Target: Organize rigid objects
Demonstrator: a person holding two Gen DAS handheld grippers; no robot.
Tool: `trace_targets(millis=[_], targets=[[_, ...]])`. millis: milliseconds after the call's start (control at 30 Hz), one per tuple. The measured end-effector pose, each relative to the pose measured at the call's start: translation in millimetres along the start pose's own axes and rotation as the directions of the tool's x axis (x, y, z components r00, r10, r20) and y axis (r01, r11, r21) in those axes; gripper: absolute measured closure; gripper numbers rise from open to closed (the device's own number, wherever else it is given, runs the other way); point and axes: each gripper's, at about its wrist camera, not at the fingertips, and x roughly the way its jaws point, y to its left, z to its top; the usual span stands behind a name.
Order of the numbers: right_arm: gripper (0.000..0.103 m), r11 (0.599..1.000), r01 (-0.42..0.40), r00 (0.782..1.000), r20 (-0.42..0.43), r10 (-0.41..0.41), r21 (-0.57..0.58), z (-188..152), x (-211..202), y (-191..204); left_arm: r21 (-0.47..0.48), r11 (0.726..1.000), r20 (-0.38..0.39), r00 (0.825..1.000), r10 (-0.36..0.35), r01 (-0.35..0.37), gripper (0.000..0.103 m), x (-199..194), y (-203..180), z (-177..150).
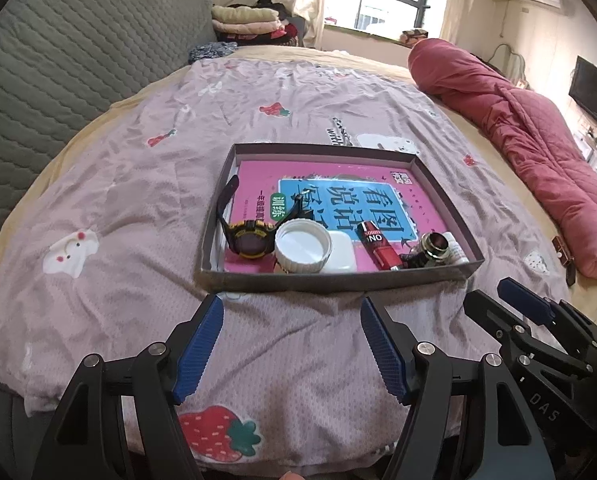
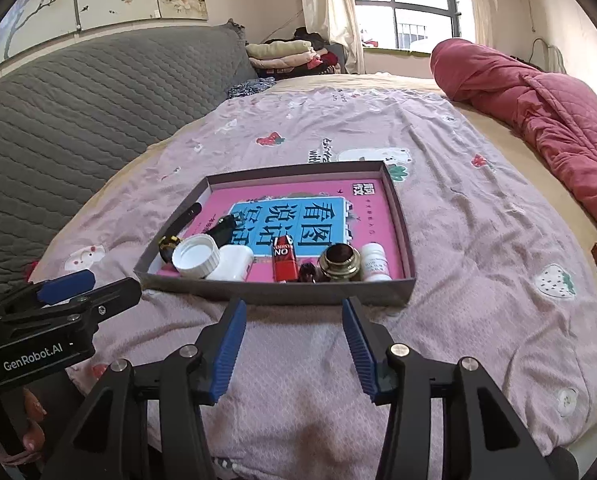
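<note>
Grey cardboard tray dead ahead of both empty, wide-spread grippers, left gripper and right gripper just short of near wall, small items lined along it, red lighter lengthwise away, right nearer.

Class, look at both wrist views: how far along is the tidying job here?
Done, it seems: the watch, white lid, red lighter, brass ring and small white bottle all lie in the shallow box on the bed. In hand: nothing; the left gripper and right gripper are both open and empty, short of the box. Left: no loose items show on the bedspread.
</note>
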Motion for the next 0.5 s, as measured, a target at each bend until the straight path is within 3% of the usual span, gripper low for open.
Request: trace_targets(millis=[500], targets=[[0.053,0.998,0.062,0.997,-0.037,-0.063,-0.029,-26,3,3,-0.008,1.0,-0.052,0.999,-0.006,0.005,0.03,7,-1,-23]])
